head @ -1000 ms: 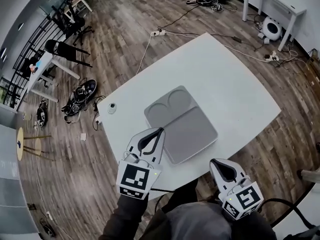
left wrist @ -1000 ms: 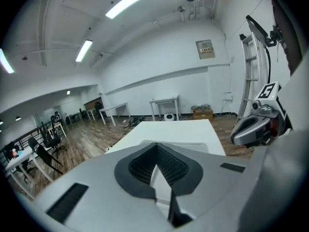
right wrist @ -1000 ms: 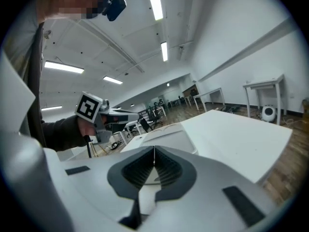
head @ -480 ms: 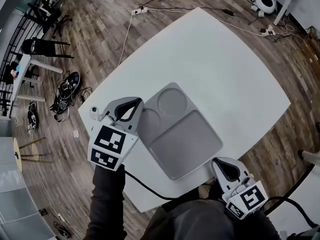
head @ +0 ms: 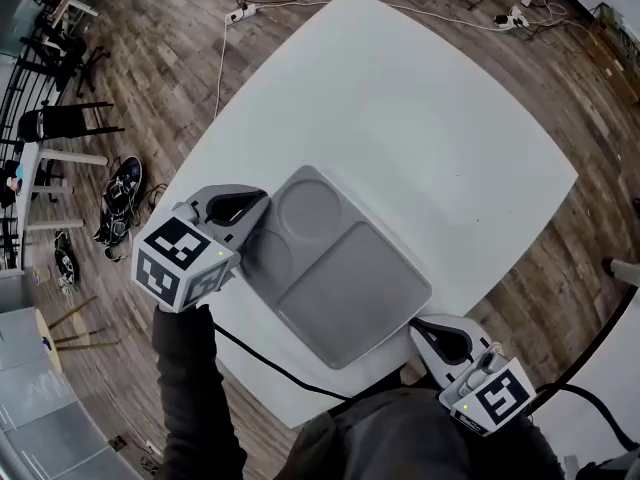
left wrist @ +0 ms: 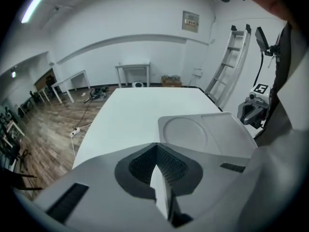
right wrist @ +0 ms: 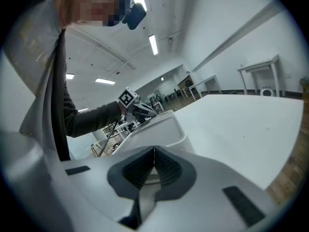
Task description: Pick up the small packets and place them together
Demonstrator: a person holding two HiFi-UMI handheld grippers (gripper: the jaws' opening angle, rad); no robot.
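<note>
No small packet shows in any view. A grey tray (head: pixel 350 278) with two round wells and one large flat well lies empty on the white table (head: pixel 400 118). My left gripper (head: pixel 260 199) hangs over the tray's left corner beside the round wells, jaws shut and empty. In the left gripper view, the left gripper (left wrist: pixel 155 146) looks past the tray (left wrist: pixel 212 129) along the table. My right gripper (head: pixel 420 326) is at the table's near edge, right of the tray, also shut and empty. In the right gripper view, the right gripper (right wrist: pixel 154 151) faces the tray (right wrist: pixel 159 129).
Wooden floor surrounds the table, with chairs (head: pixel 60 128) and shoes (head: pixel 120 183) at the left and a power strip (head: pixel 240 13) with cables at the top. A ladder (left wrist: pixel 231 57) leans on the wall beyond the table.
My left gripper has swung from the near edge up and left to the tray's left corner. A small thing seen earlier at the table's left edge is now hidden. The right gripper stayed almost still.
</note>
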